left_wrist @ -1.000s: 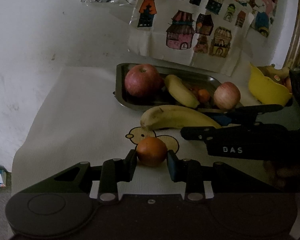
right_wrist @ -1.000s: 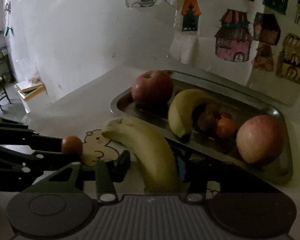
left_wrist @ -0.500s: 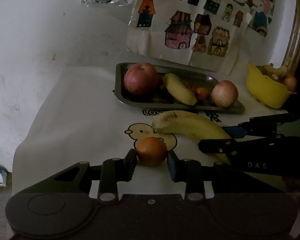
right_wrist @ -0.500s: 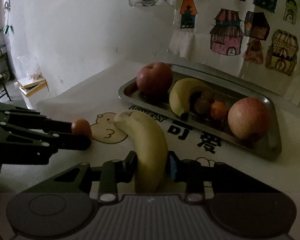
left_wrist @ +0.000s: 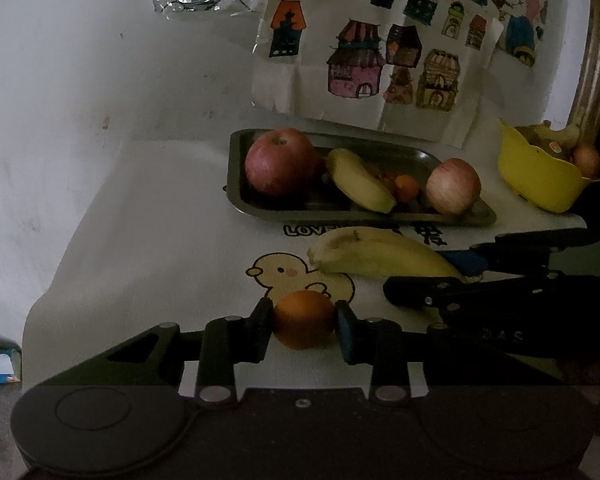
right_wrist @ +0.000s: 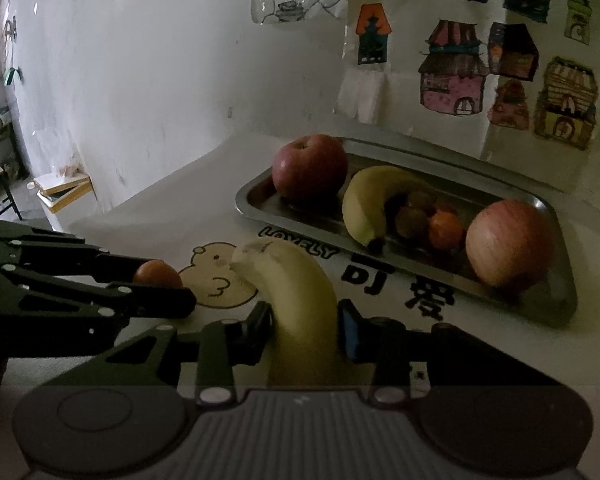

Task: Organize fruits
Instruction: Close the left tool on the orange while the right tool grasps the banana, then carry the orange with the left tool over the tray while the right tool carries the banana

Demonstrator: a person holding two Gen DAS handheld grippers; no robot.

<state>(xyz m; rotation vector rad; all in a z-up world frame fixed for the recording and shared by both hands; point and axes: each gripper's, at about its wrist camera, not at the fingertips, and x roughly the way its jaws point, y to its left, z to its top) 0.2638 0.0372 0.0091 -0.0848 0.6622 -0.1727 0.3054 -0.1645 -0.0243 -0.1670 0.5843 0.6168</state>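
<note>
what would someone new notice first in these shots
Each gripper has a fruit pinched between its fingers: the left gripper holds a small orange, the right gripper a banana. Behind them sits a metal tray with two apples, another banana and small fruits.

The tray (right_wrist: 562,304) is metal with a dull satin sheen. The table (left_wrist: 148,240) wears a matt white cloth printed with a cartoon duck. Both apples (right_wrist: 309,166) look smooth and faintly glossy; the bananas (right_wrist: 300,292) have matt skin. Each claw (left_wrist: 303,322) is matt black plastic with small bright metal screws. The yellow bowl (left_wrist: 536,178) looks like smooth plastic. Creased paper drawings (left_wrist: 380,52) hang behind.
</note>
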